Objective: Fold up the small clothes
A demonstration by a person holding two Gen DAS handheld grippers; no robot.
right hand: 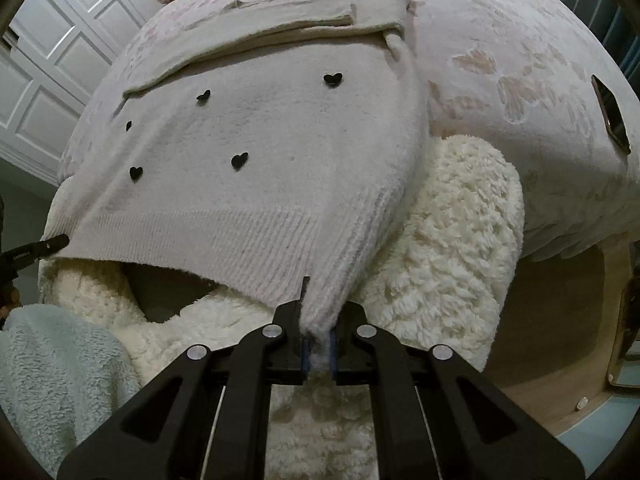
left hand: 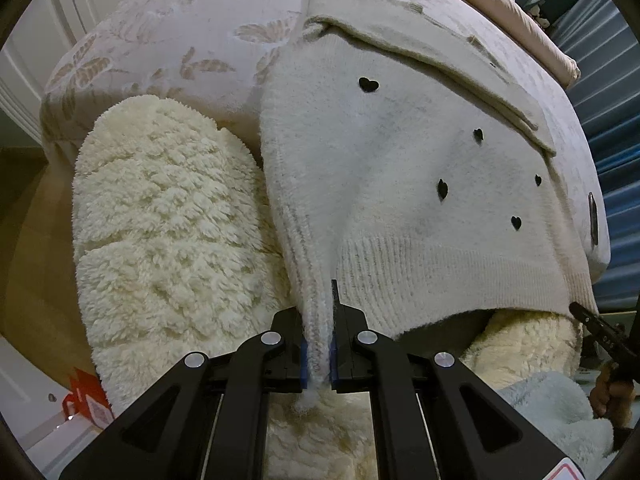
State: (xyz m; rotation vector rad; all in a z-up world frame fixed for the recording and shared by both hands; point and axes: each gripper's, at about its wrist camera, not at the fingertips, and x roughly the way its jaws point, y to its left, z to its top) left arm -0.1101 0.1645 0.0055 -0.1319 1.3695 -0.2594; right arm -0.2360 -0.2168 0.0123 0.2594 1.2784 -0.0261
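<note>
A small cream knit sweater with black hearts (left hand: 400, 168) lies on the bed, its sleeves folded across the far end. It also shows in the right wrist view (right hand: 260, 152). My left gripper (left hand: 319, 354) is shut on the sweater's left hem corner. My right gripper (right hand: 319, 354) is shut on the right hem corner. Both corners are lifted off the bed, so the ribbed hem (right hand: 240, 240) hangs between them. The right gripper's tip (left hand: 588, 320) shows at the hem's far side in the left wrist view; the left gripper's tip (right hand: 44, 248) shows in the right wrist view.
A cream fleece garment (left hand: 168, 232) lies under and beside the sweater, also in the right wrist view (right hand: 452, 240). A pale blue fleece (right hand: 52, 380) lies near the bed's edge. A phone (right hand: 610, 116) rests on the floral bedspread (right hand: 520, 40). White cupboard doors (right hand: 60, 60) stand behind.
</note>
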